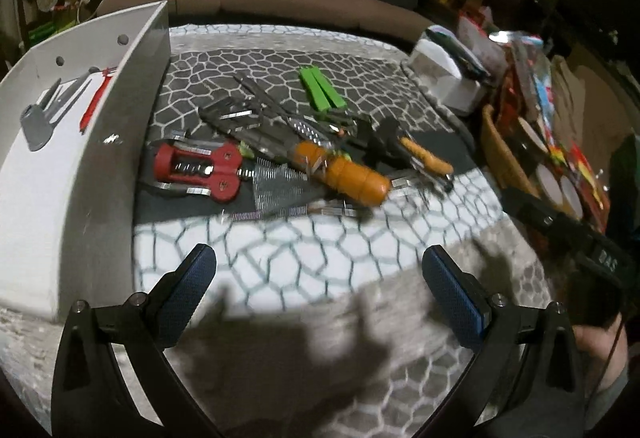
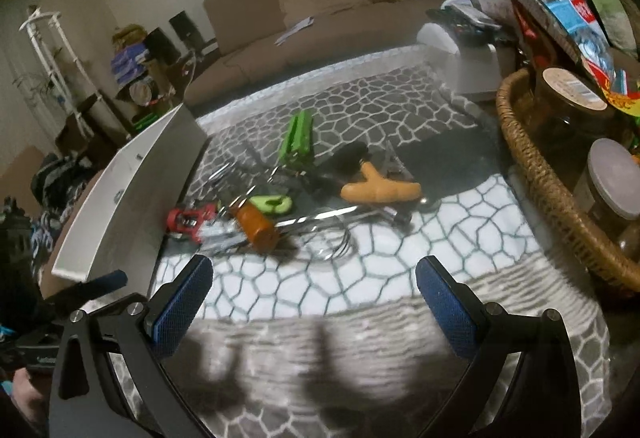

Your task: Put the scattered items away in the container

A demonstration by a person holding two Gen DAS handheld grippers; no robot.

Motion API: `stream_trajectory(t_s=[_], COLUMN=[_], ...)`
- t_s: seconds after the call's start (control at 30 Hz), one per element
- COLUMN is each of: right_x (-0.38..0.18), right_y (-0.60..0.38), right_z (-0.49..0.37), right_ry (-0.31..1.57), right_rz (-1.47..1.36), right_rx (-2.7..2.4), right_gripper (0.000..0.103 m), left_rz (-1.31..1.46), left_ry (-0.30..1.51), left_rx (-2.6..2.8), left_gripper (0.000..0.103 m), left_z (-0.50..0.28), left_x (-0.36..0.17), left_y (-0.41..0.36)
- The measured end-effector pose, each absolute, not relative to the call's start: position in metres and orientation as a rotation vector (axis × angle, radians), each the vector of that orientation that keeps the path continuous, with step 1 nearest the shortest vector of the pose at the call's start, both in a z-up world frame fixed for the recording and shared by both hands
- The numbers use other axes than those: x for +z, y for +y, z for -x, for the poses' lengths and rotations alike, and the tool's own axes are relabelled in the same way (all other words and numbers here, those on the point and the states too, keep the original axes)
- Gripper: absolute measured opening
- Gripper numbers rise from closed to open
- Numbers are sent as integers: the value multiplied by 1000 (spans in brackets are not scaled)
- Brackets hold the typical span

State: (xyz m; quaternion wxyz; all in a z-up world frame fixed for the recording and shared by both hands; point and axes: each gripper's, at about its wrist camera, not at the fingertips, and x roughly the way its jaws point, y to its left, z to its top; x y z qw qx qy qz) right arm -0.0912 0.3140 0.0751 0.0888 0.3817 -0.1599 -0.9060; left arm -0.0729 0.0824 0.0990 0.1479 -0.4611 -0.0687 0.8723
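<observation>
The scattered items, a heap of kitchen utensils, lie in the middle of the desk point(image 1: 360, 250), just beside the white container point(image 1: 80, 166), which stands at its left edge. Its open top faces the pile, probably so each piece can be carried over the wall with a short move. A grey utensil point(image 1: 44, 118) and a red-handled utensil point(image 1: 94, 102) already lie inside it; most of the work looks undone.

The left tool point(image 1: 318, 280) hangs released over bare desk near the pile, jaws wide and holding nothing. The right tool point(image 2: 314, 284) is likewise spread and empty, aimed at the heap from the other side. Both seem poised to choose a target.

In the pile, the red corkscrew point(image 1: 200, 170) sits nearest the container, with the orange-handled utensil point(image 1: 344, 174) beside it and the green utensil point(image 1: 322, 88) farther back. The pieces overlap, so where one metal tool ends and another begins is hard to tell, and blur smears the fine parts. The container's near wall hides its floor in the right wrist view. A wicker basket point(image 2: 532, 174) at the right is cut off by the frame.
</observation>
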Motion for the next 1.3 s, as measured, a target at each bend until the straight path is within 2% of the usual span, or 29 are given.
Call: stream_trajectory(t_s=[0.1,0.33,0.43,0.57,0.87,1.3], right_x=[72,57,50,46,33,-1], right_y=[335,381,389,385,354,345], right_z=[107,141,155,170,178,197], right_ry=[-560,-780,-825,-781,-490,-360], right_rz=[-1125,-1122,-1124,-1127,-1220,-1257], right_rx=[-2730,-2733,-2714,-2696,-2691,-2654], right_gripper=[103,103,103,102,103,101], left_rz=[1363,1445,1479,1493,1311,1328], left_ry=[-215,-426,-432,-425,-360,-304], left_rx=[2568,2541,2535,2543,2511,2469], left_gripper=[103,103,103,103,103,103], left_z=[102,162,180,191,162,150], left_x=[97,79,70,63,72,66], left_y=[86,76,73,69,88,102])
